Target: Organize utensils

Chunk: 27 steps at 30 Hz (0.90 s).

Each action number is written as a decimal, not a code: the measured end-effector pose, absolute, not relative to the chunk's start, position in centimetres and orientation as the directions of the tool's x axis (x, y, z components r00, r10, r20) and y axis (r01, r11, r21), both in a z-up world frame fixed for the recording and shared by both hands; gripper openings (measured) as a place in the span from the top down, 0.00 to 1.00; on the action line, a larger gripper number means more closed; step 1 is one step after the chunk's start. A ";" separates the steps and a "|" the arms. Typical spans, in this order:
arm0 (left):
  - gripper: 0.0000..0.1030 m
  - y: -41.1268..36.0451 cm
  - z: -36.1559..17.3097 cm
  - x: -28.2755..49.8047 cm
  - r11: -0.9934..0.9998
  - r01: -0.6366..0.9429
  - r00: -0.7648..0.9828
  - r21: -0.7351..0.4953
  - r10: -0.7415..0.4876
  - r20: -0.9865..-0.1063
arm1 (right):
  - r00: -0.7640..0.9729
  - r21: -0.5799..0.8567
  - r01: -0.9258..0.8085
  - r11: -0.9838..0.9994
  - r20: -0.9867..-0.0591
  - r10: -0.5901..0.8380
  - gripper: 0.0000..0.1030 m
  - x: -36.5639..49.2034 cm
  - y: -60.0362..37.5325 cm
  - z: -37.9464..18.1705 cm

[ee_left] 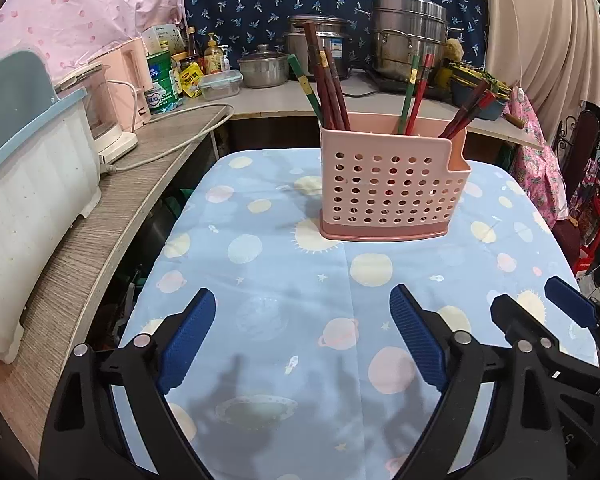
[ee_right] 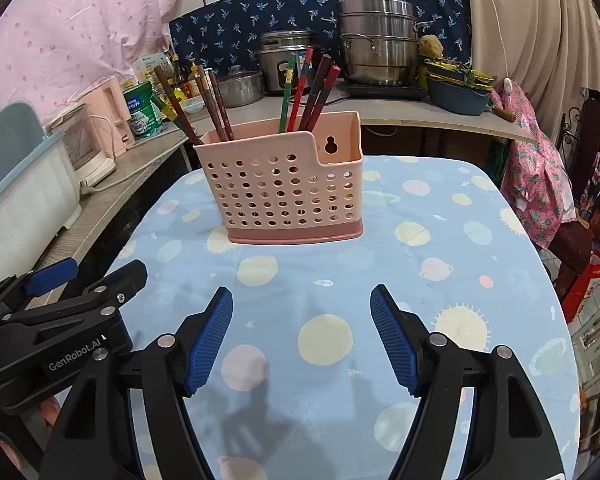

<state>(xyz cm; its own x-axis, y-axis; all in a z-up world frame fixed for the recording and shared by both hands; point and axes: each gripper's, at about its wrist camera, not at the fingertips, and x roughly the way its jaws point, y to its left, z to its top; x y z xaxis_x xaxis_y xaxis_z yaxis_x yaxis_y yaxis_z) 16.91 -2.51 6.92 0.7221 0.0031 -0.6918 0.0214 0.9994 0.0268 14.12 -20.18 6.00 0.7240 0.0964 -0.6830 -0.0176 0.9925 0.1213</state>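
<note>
A pink perforated utensil holder (ee_left: 392, 184) (ee_right: 284, 188) stands on the blue planet-print tablecloth (ee_left: 284, 280) (ee_right: 420, 264). Several red, brown and green chopsticks (ee_left: 330, 88) (ee_right: 308, 88) stick up out of it in separate clusters. My left gripper (ee_left: 302, 304) hovers over the near cloth, open, with nothing between its blue pads. My right gripper (ee_right: 302, 300) is open too and holds nothing. Each gripper shows in the other's view: the right gripper (ee_left: 540, 300) at the right edge, the left gripper (ee_right: 88, 272) at the left edge.
A wooden counter (ee_left: 112, 216) curves along the left with a white-and-blue bin (ee_left: 24, 168), a small appliance and a cord. Steel pots (ee_left: 410, 36) (ee_right: 376, 40), bottles and containers crowd the back counter. Pink patterned cloth (ee_right: 540, 184) hangs at the right.
</note>
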 end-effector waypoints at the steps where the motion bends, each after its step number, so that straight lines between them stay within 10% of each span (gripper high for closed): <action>1: 0.17 -2.5 6.9 17.0 0.999 0.021 0.721 0.027 0.003 -0.693 | 0.723 0.123 -0.017 0.992 -0.684 0.097 0.32 14.2 -20.2 6.0; 27: 0.09 -2.8 5.9 17.6 0.999 0.009 0.709 0.052 0.030 -0.705 | 0.718 0.083 0.019 0.996 -0.695 0.044 0.18 14.5 -21.0 5.3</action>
<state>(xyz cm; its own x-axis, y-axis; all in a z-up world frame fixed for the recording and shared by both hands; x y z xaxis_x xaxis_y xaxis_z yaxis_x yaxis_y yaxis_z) 17.57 -2.77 5.88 0.7089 0.0304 -0.7047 0.0090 0.9986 0.0522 14.46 -21.02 5.31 0.7175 0.0440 -0.6952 0.0191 0.9964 0.0828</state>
